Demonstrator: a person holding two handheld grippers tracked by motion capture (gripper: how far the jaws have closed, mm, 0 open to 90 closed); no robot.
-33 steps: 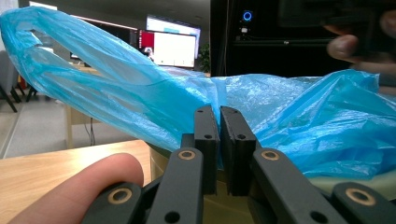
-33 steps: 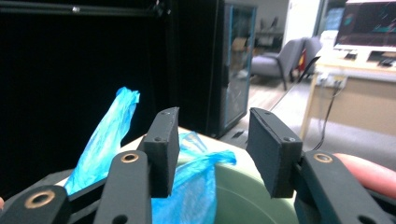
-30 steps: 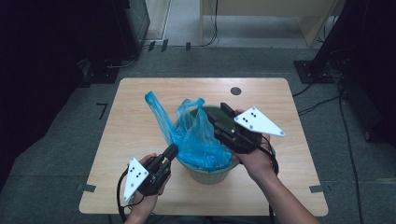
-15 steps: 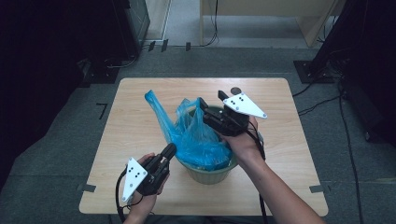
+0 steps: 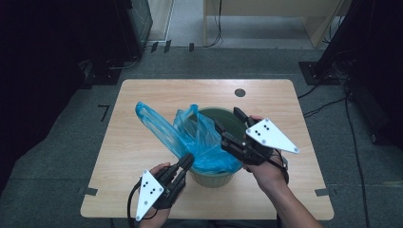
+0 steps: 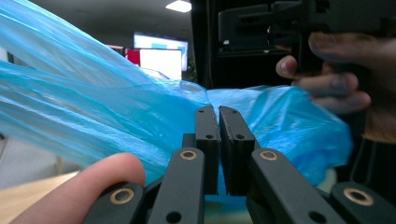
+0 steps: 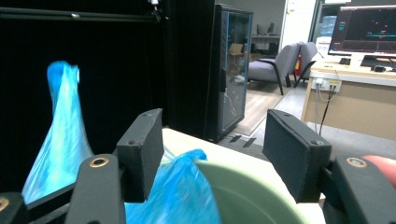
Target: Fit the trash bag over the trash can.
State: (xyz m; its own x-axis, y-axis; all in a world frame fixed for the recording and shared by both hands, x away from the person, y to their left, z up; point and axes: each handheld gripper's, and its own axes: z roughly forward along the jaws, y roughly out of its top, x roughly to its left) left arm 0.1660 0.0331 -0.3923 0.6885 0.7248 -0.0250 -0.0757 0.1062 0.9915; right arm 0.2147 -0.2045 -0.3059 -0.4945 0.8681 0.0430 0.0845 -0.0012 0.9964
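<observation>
- The left gripper point(image 5: 187, 161), at the near rim of the green bin point(image 5: 211, 178), had its jaws pinched on the blue bag point(image 5: 199, 142).
- The right gripper point(image 5: 229, 125) hovered over the bin's mouth with jaws spread; they had just been opening, nothing between them.
- Best was probably to keep the left pinch firm while the right took the loose far edge.
- The table point(image 5: 142, 102) beyond the bin lay open; its near edge ran close.

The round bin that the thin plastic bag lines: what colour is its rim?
Pale green. The round bin under the blue plastic bag shows it best in the high view.
</observation>
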